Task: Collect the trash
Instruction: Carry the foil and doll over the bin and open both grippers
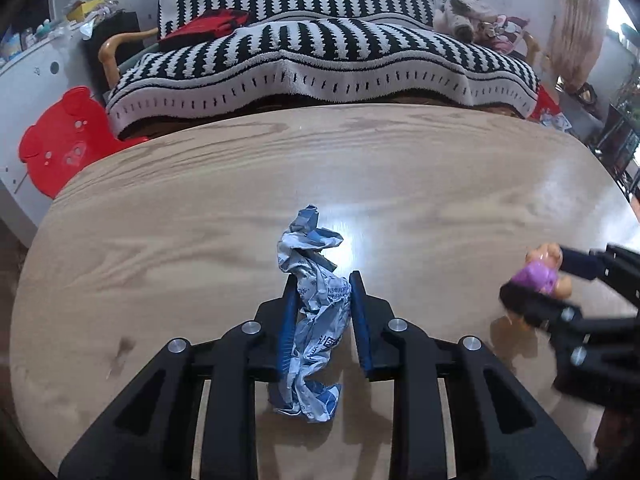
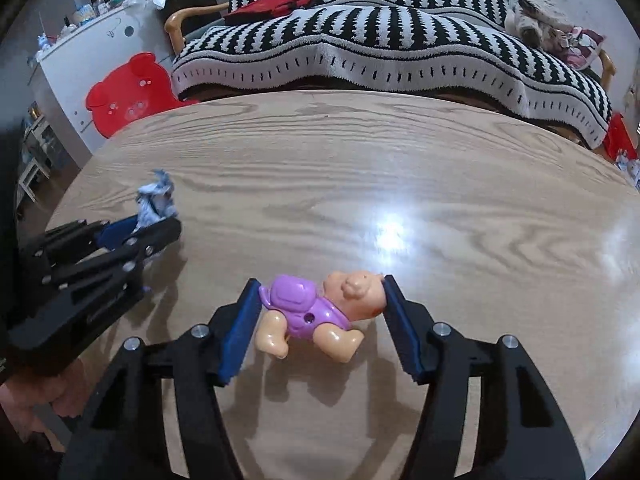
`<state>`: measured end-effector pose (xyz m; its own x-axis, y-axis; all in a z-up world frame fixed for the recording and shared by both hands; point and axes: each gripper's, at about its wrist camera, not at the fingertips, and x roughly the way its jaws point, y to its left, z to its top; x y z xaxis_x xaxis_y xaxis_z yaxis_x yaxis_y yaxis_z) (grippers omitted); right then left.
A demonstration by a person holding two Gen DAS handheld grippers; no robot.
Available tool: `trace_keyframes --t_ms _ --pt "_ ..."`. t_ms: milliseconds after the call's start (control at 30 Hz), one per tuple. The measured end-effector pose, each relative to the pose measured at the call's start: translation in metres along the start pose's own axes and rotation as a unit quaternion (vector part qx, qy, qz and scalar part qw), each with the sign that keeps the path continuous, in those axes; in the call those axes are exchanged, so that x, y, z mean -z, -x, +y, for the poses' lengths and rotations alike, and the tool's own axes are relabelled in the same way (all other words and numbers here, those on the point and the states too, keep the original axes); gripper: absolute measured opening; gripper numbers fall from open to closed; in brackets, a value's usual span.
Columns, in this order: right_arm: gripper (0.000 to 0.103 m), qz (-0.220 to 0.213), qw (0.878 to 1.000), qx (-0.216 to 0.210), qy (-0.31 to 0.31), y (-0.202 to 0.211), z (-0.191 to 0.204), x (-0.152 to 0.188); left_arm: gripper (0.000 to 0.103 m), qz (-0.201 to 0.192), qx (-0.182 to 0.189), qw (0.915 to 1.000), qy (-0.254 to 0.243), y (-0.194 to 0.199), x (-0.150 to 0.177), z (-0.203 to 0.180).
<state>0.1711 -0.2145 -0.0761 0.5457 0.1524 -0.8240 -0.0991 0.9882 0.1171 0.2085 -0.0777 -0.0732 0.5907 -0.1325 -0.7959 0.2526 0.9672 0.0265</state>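
A crumpled blue-and-white wrapper is pinched between the blue pads of my left gripper, which is shut on it above the wooden table. The wrapper and left gripper also show at the left of the right wrist view. My right gripper is shut on a small plastic pig toy with a purple body and peach head, held sideways just above the table. The toy and right gripper show at the right of the left wrist view.
A sofa with a black-and-white striped blanket stands behind the table. A red bear-shaped stool is at the left, beside a white cabinet with clutter on top. Stuffed toys lie on the sofa's right.
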Motion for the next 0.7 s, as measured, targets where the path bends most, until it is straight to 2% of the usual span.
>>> trace_keyframes --t_ms 200,333,433,500,700 --pt "0.060 -0.019 1.000 -0.009 0.001 0.070 0.004 0.043 0.025 -0.003 -0.002 0.9999 -0.015 0.071 0.046 -0.004" --pt "0.060 -0.033 0.999 -0.025 -0.005 0.116 0.011 0.075 0.025 0.000 0.006 0.9998 -0.016 0.124 0.094 -0.009" --pt "0.060 -0.046 0.998 -0.034 -0.001 0.147 0.019 0.099 0.025 -0.004 -0.001 0.9995 -0.031 0.157 0.131 -0.016" --pt "0.060 -0.055 0.998 -0.036 0.009 0.165 0.026 0.116 0.025 -0.008 -0.003 0.9994 -0.034 0.173 0.150 -0.019" --pt "0.060 -0.055 0.997 -0.039 0.033 0.190 0.048 0.166 0.025 -0.010 0.020 0.9996 -0.014 0.203 0.192 -0.016"
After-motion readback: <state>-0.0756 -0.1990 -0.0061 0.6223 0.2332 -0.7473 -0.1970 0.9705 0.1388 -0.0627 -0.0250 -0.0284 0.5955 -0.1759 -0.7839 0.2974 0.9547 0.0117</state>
